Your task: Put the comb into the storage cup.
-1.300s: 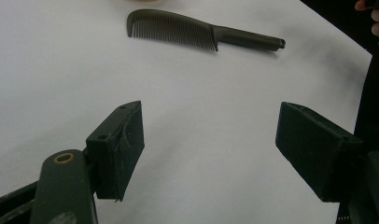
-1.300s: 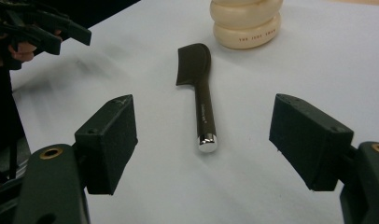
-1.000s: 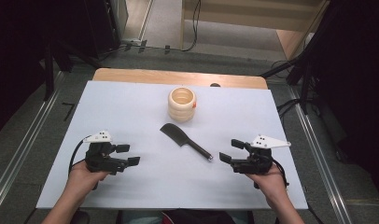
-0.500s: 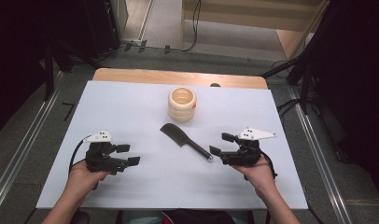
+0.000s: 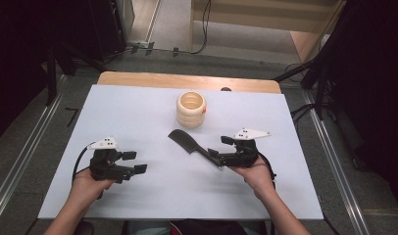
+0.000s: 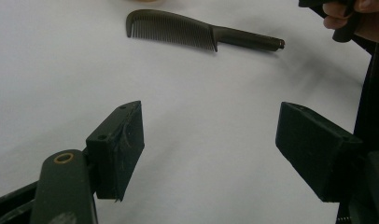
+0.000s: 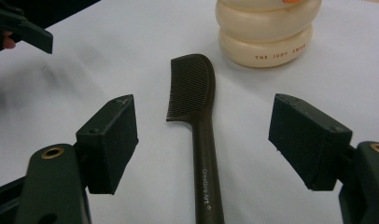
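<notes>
The right gripper (image 5: 220, 151) has its two black jaws spread wide, one on each side of the handle of a dark brown plastic comb (image 5: 193, 145) with a long straight handle and a curved toothed head. In the right gripper view the comb (image 7: 201, 135) lies flat on the table between the jaws, handle toward the camera and teeth facing the left jaw; neither pad touches it. A line of small white lettering runs along the handle. In the high view the jaws sit at the handle's end, low over the table, with the person's right hand (image 5: 258, 171) wrapped around the gripper body.

The left gripper (image 5: 133, 162) also stands with its jaws spread, and nothing lies between them but bare tabletop. It is held by the left hand (image 5: 87, 183) near the table's left front, well apart from the comb. In the left gripper view the comb (image 6: 197, 33) lies farther off, beyond the open jaws.

Just past the comb's head stands a cream-coloured, ribbed round container (image 5: 191, 108), open at the top, with a small orange mark on its side. Everything rests on a white table top (image 5: 138, 112), whose wooden far edge (image 5: 138, 78) shows behind it.
</notes>
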Demonstrator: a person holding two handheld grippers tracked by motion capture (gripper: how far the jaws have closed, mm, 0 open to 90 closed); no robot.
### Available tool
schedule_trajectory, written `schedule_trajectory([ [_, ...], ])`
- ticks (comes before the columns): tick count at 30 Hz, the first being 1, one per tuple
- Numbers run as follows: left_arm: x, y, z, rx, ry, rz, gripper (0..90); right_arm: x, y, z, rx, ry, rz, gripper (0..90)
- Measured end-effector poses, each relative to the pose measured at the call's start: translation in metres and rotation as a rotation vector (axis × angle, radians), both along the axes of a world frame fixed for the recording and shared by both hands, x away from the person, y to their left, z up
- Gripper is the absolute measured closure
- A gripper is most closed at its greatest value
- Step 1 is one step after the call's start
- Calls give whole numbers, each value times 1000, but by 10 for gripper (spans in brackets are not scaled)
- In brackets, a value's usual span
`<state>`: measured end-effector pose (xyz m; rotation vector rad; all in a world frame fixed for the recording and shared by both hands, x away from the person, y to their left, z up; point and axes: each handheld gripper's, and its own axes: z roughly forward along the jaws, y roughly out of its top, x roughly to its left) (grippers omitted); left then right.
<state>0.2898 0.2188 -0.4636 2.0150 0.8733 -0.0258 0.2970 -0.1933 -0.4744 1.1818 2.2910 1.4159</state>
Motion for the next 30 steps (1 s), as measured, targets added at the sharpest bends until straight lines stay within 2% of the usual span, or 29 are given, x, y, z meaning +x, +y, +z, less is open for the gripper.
schedule_trajectory([
  [15, 0, 0, 0, 0, 1, 0, 242, 12, 11, -11, -32, 45, 2, 221],
  [22, 0, 0, 0, 1, 1, -3, 242, 14, 13, -15, -73, 83, 5, 269],
  [30, 0, 0, 0, -2, 1, -2, 242, 14, 17, -21, -148, 114, 17, 317],
])
